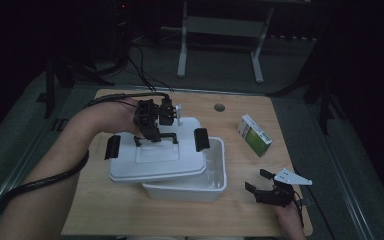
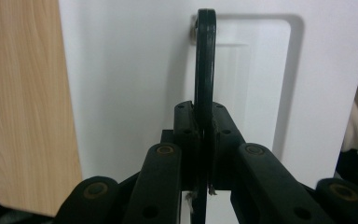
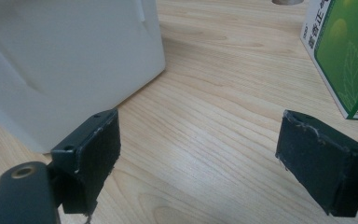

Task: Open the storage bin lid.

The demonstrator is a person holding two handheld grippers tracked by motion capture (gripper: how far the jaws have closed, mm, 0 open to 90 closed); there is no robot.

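A white lid (image 1: 155, 161) with black clasps at both ends lies askew over a white plastic box (image 1: 216, 176), shifted to the box's left so the right part of the box is uncovered. My left gripper (image 1: 152, 131) is shut on the lid's black handle (image 1: 162, 136). In the left gripper view the handle (image 2: 205, 60) runs straight up from between the closed jaws of the left gripper (image 2: 204, 122), with the lid (image 2: 130, 84) behind it. My right gripper (image 1: 258, 181) rests low on the table at the front right, open, with nothing between its pads (image 3: 98, 154).
A green and white carton (image 1: 254, 135) stands on the wooden table (image 1: 240, 215) right of the box, and appears as the carton (image 3: 345, 51) ahead of my right gripper. The box wall (image 3: 70, 60) is close on its left. A round cable hole (image 1: 219, 107) is at the back.
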